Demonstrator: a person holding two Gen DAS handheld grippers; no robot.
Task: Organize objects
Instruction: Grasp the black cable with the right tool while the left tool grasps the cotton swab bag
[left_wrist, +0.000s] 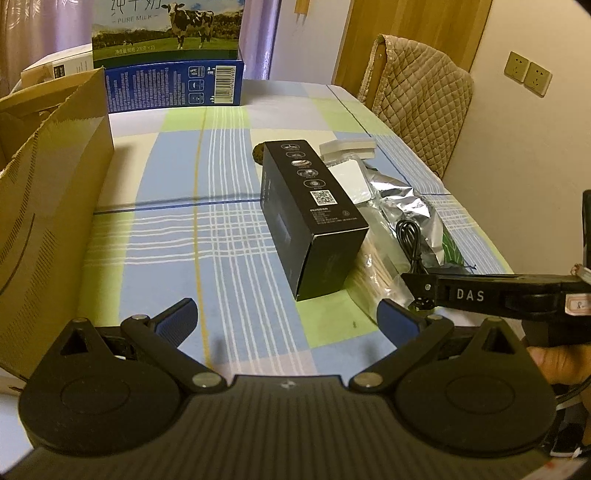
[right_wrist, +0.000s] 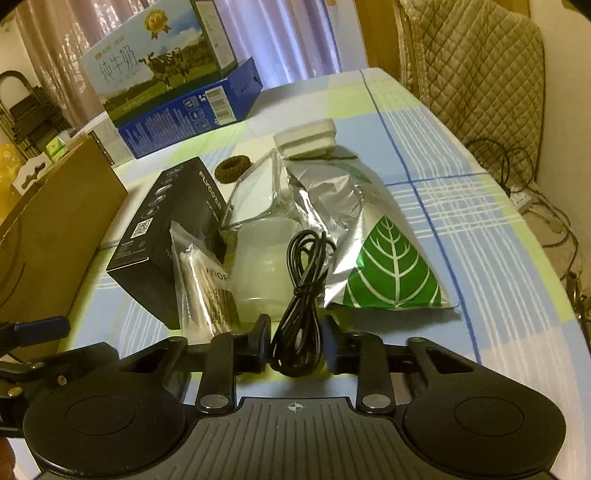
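Cable bundle (right_wrist: 301, 295) is sitting on the checked surface (right_wrist: 461, 206), right claw (right_wrist: 295, 341) clenching around its near loop, left claw (left_wrist: 286, 317) hanging released; lifting straight avoids snagging the pouch (right_wrist: 369, 236).

The black box (left_wrist: 310, 218) hides most of the hair tie (left_wrist: 258, 153).

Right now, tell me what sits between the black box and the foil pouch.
The cotton-swab packet and a translucent cup lie between black box and foil pouch, seen from the right wrist.
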